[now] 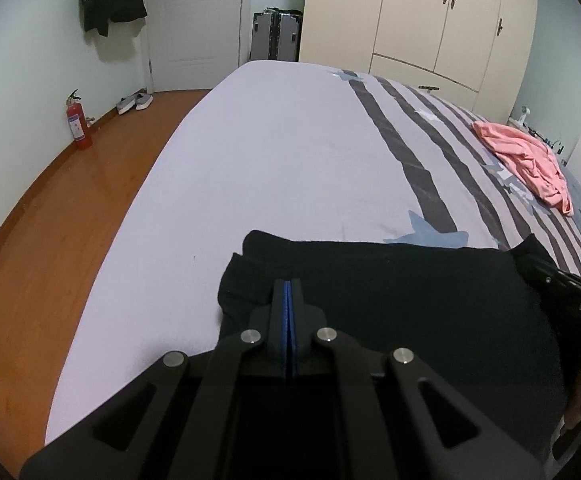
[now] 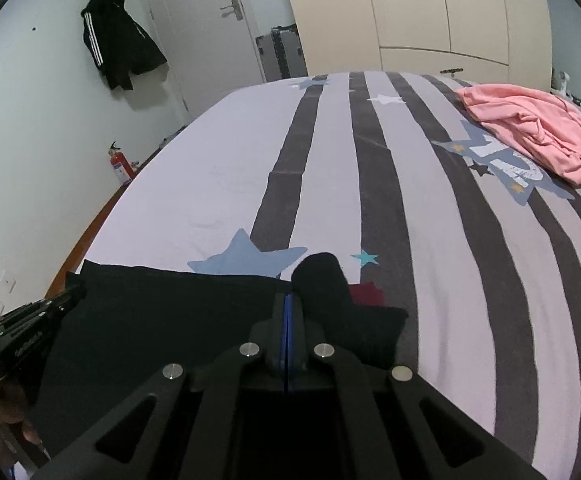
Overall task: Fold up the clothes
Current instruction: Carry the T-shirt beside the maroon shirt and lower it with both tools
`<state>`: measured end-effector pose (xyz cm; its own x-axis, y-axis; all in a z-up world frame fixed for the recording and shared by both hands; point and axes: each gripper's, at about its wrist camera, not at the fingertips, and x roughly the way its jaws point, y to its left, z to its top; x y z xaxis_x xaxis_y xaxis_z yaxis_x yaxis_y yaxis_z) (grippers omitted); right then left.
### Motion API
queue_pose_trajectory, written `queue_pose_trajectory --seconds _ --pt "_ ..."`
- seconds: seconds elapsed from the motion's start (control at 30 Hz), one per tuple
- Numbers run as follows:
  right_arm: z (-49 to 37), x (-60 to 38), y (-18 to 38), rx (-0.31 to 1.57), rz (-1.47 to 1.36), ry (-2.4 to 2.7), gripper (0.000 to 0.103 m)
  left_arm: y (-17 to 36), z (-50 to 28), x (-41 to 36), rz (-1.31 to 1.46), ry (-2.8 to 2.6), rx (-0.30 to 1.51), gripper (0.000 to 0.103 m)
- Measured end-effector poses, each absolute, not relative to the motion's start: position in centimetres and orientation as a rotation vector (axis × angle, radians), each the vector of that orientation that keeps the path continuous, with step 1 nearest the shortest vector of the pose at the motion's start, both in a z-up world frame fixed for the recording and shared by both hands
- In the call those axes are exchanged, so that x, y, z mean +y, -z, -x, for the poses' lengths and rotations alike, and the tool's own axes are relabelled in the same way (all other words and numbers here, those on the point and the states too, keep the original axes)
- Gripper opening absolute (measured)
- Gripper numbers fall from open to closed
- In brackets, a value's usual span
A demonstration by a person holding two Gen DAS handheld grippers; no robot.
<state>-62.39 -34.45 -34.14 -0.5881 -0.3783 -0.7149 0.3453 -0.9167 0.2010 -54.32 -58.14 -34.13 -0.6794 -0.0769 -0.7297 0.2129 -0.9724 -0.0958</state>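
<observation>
left wrist: left gripper pressed together over the black garment at the bed near edge, pinch unclear | right wrist: right gripper likewise, beside a raised fold; mid-fold or flattening, can't tell | count: one black garment, one pink garment at far right corner, two grippers

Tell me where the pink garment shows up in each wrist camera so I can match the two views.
Left wrist: pink garment lies crumpled at the right edge, on the striped bed cover.
Right wrist: pink garment lies upper right, larger, on the same cover.
Shared landmark: red fire extinguisher by the left wall.
</observation>
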Motion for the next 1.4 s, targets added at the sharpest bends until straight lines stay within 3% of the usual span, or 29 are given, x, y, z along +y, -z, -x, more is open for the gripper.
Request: queue_pose_trajectory --seconds 0.27,0.47,0.57,0.87,1.23,1.4 --pt "63.1 -33.0 34.0 -0.123 -1.12 2.466 0.0 33.9 52.8 -60.1 -1.128 2.731 0.396 0.002" --pt "64.8 -30.8 33.8 -0.11 -1.17 2.531 0.002 33.3 52.7 -60.5 -1.181 2.728 0.306 0.002" --pt "65.4 -29.5 34.6 -0.109 -1.226 2.536 0.002 32.7 52.1 -61.1 -1.158 2.716 0.343 0.002" --pt "59.7 -29.8 28.8 -0.136 -1.007 2.479 0.002 27.6 46.3 -58.2 -0.958 2.872 0.304 0.002" --pt "53.5 -32.7 33.1 0.005 -1.071 2.377 0.0 32.7 43.8 -56.1 -1.055 2.837 0.241 0.002" --pt "53.7 -31.2 32.8 0.003 -1.053 2.41 0.0 31.7 43.5 -56.4 -1.024 2.821 0.246 0.002"
